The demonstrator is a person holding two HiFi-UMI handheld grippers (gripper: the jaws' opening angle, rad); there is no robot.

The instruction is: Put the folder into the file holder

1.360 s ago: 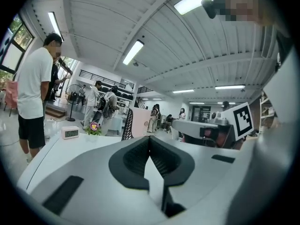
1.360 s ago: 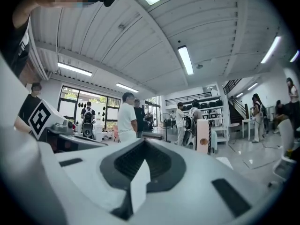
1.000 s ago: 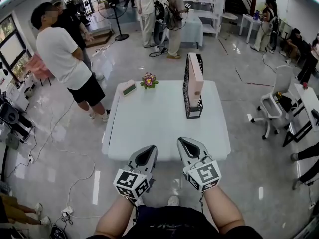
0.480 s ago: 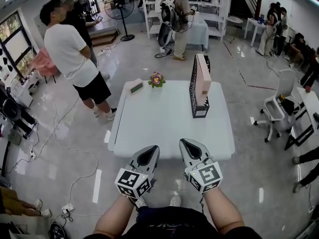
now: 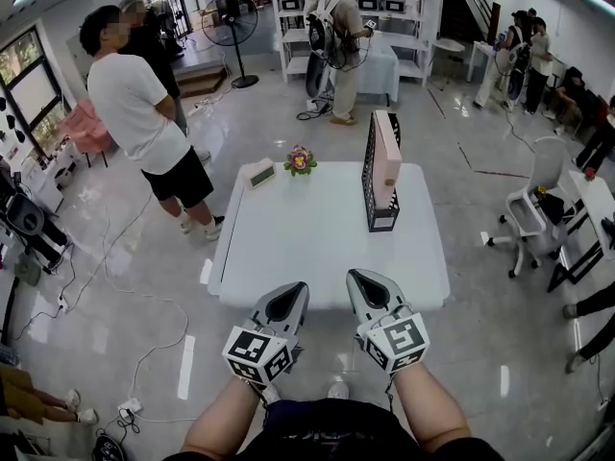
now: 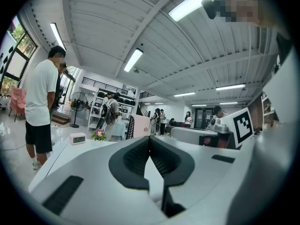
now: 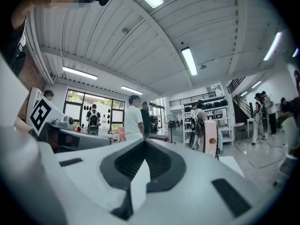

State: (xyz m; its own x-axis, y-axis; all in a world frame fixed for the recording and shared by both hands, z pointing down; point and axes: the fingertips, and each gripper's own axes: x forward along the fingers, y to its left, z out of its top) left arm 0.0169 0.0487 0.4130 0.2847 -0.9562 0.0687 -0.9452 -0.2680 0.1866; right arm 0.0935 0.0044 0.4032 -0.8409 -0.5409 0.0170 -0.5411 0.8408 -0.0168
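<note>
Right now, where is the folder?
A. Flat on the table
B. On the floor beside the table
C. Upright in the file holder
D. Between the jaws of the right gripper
C: the head view shows the folder upright inside the black file holder, which stands on the right part of the table.

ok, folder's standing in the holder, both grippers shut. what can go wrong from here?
1. The holder is tall and narrow, with the folder upright in it; a knock to the table could tip both.
2. A person stands by the table's left corner and might bump it.
3. A cable trails on the floor at left, a likely trip hazard.
</note>
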